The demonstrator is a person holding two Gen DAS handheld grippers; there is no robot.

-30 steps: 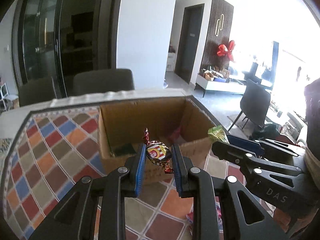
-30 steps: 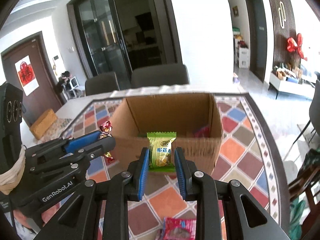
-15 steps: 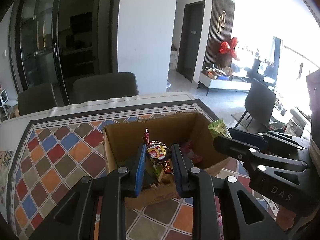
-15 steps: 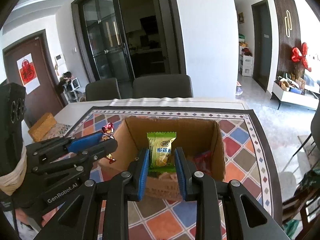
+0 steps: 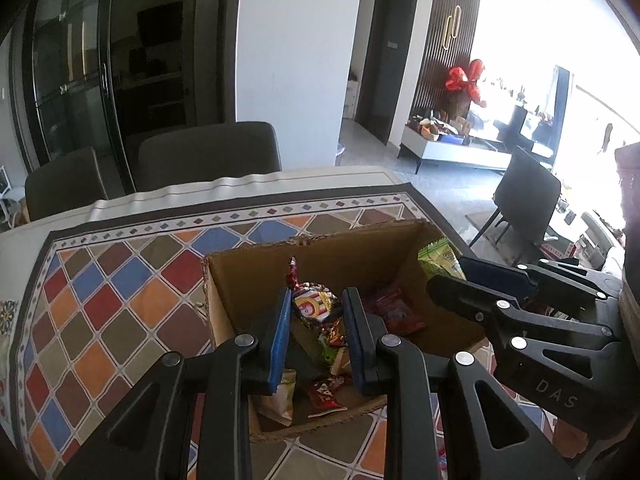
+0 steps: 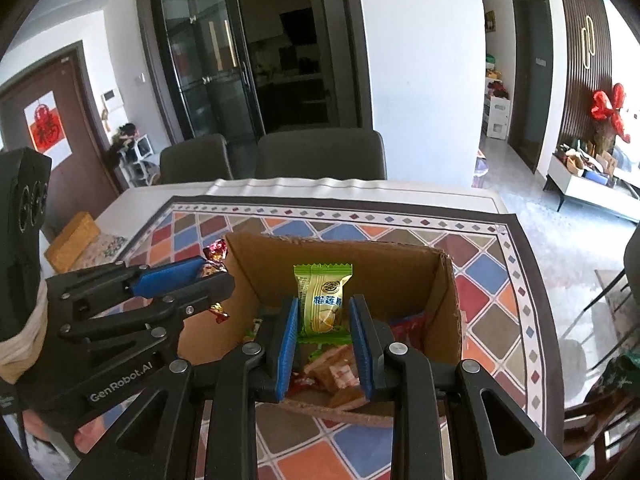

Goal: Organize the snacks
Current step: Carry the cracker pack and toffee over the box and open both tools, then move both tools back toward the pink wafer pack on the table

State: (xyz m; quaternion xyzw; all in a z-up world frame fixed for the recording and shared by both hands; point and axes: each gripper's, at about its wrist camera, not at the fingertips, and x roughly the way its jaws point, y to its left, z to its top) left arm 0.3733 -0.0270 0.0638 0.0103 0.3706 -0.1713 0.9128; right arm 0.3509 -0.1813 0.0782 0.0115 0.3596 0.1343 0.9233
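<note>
In the left wrist view the left gripper (image 5: 316, 312) covers the middle of the cardboard box (image 5: 256, 268), so the snacks beneath the twist-wrapped candy (image 5: 314, 304) show only as scraps of wrapper. The right gripper (image 6: 324, 320) and its green packet (image 6: 322, 300) likewise hide most of the box floor in the right wrist view, and the packet's print is too small to read. The patterned tablecloth (image 6: 492, 284) is cut off at the near edge by both frames.
</note>
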